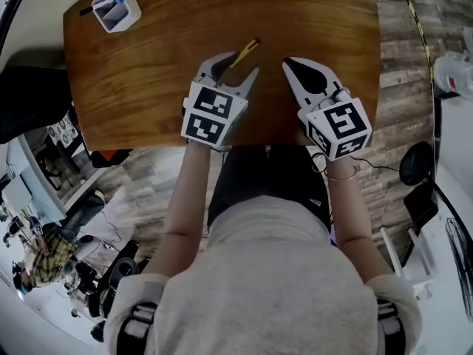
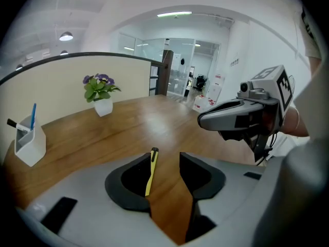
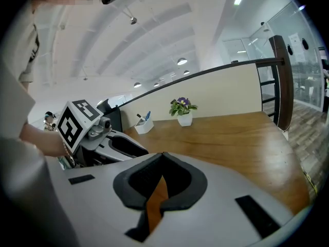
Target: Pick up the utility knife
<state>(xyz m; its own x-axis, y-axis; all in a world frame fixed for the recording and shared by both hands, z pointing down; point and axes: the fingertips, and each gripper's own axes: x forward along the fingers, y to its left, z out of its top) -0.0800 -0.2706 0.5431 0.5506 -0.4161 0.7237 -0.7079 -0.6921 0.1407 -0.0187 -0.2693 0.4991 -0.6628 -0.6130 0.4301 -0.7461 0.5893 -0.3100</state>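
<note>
— What is the left claw doing?

— My left claw is spread, with its jaws well apart and pinching nothing. It tilts down toward the bench.

— And the knife?

— The knife lies flat on the bench inside that gap. It has a slim yellow body, and its black end points away from me. It sits close along the inner edge of the left-hand jaw, with bare wood between it and the other jaw. I cannot tell whether it touches the near jaw. In the head view its far end reaches out past the jaw tips.

— How about the right claw?

— My right claw is pressed together, the tips meeting with nothing between them. Only a sliver of wood shows through the hollow behind the tips. It hangs just beside the left claw, above the near part of the bench and apart from the knife.

— Anything else on the bench?

— A white pen holder stands at the far left corner, with a blue pen and a dark one upright in it. Along the back, against the partition, stands a small white pot of purple flowers. Both are well apart from the knife and from my claws.
</note>
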